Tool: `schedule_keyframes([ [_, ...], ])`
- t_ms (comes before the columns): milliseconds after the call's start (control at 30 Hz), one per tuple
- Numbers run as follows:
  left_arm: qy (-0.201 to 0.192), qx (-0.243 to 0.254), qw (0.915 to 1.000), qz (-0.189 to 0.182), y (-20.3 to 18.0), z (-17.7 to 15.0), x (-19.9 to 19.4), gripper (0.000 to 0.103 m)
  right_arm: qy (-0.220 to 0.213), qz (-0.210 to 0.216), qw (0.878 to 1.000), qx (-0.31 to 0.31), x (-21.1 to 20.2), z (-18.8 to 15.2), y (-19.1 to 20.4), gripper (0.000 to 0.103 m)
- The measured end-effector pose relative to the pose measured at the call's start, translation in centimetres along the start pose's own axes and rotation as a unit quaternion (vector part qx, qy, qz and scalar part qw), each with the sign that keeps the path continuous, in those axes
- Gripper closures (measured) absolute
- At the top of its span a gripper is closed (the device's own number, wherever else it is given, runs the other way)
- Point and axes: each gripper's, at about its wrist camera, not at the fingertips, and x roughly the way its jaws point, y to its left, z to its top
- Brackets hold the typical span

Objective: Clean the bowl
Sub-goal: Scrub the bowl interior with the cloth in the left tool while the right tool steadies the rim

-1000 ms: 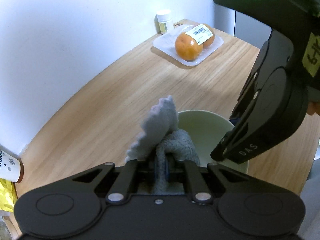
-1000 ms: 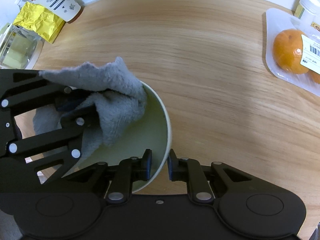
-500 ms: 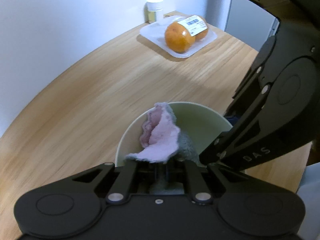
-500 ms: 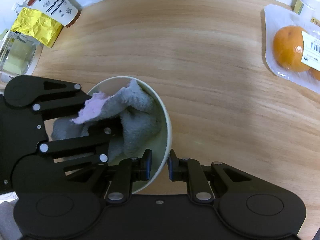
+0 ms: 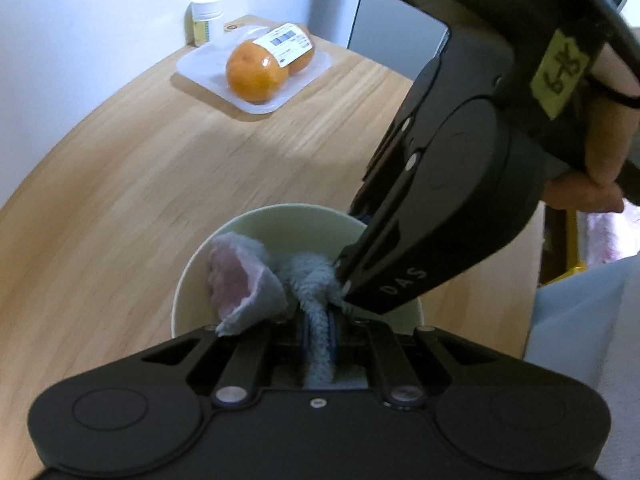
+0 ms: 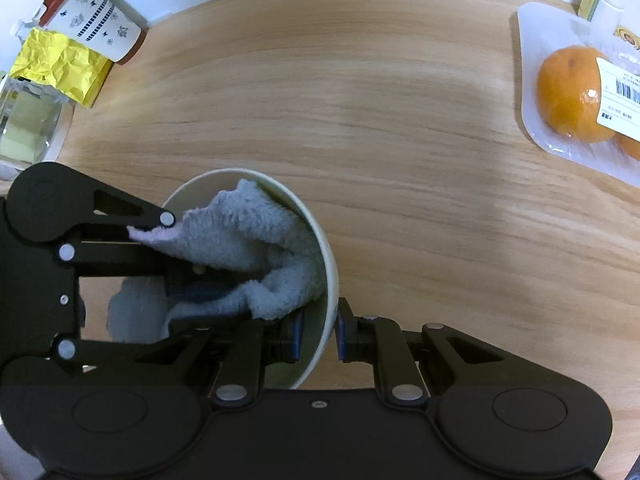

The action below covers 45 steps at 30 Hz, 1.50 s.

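Observation:
A pale green bowl [image 5: 304, 220] [image 6: 330, 256] stands on the wooden table. My left gripper [image 5: 318, 332] is shut on a grey towel [image 5: 312, 284] with a pink underside and holds it inside the bowl. In the right wrist view the towel [image 6: 248, 236] fills the bowl, and the left gripper [image 6: 192, 276] reaches in from the left. My right gripper [image 6: 318, 334] is shut on the bowl's near rim, one finger inside and one outside. In the left wrist view the right gripper [image 5: 352, 280] comes down from the upper right onto the rim.
A white tray of wrapped oranges [image 5: 256, 72] [image 6: 572, 92] and a small white jar [image 5: 206, 18] sit at the far end. A patterned cup [image 6: 92, 20], yellow wrapper [image 6: 60, 66] and clear container [image 6: 28, 124] stand at the left edge.
The left gripper has pushed the towel from above the rim down into the bowl and swept it around inside. The right gripper keeps its grip on the rim.

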Motion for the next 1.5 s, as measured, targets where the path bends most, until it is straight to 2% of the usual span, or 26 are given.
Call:
schedule_keyframes([
  [333, -0.023, -0.028, 0.9980, -0.052, 1.1, 0.0, -1.5, 0.095, -0.001, 0.002, 1.000, 0.018, 0.0, 0.6, -0.7, 0.088],
  [433, -0.032, -0.043, 0.9961, -0.070, 1.4, 0.0, -2.1, 0.095, -0.011, 0.010, 0.999, 0.032, -0.7, 0.7, -1.1, 0.086],
  [633, 0.010, 0.003, 0.9988, -0.049, 0.0, 0.1, -0.5, 0.095, -0.011, 0.010, 0.999, 0.039, -0.7, 1.0, -1.6, 0.085],
  [800, 0.016, 0.015, 0.9990, -0.038, -0.6, 0.0, 0.6, 0.095, -0.013, 0.004, 1.000, 0.024, -0.3, 1.1, -0.9, 0.087],
  [867, 0.017, 0.028, 0.9991, -0.027, -0.9, -0.1, 0.8, 0.095, -0.013, -0.001, 1.000, 0.011, -0.3, 1.1, -0.6, 0.087],
  [967, 0.021, 0.057, 0.9981, 0.016, -1.3, -0.3, 1.5, 0.094, -0.011, -0.005, 1.000, 0.003, -0.3, 1.2, -0.3, 0.087],
  [1067, 0.018, 0.061, 0.9967, 0.050, -1.4, -0.3, 1.5, 0.094, -0.013, -0.006, 1.000, -0.004, -0.2, 1.2, -0.1, 0.087],
  [1133, 0.016, 0.093, 0.9907, 0.099, -1.9, -0.5, 1.5, 0.094, -0.013, -0.010, 1.000, -0.013, -0.2, 1.2, 0.1, 0.087],
  [1200, 0.021, 0.106, 0.9856, 0.130, -2.1, -0.6, 1.4, 0.094, -0.011, -0.011, 1.000, -0.017, -0.2, 1.0, 0.1, 0.087],
  [1367, 0.025, 0.120, 0.9798, 0.158, -2.1, -0.6, 0.7, 0.094, -0.005, -0.010, 1.000, -0.010, -0.1, 0.9, 0.0, 0.087],
  [1500, 0.021, 0.151, 0.9703, 0.188, -2.8, -0.6, 0.1, 0.094, -0.004, -0.017, 1.000, -0.018, -0.1, 0.8, 0.3, 0.087],
])
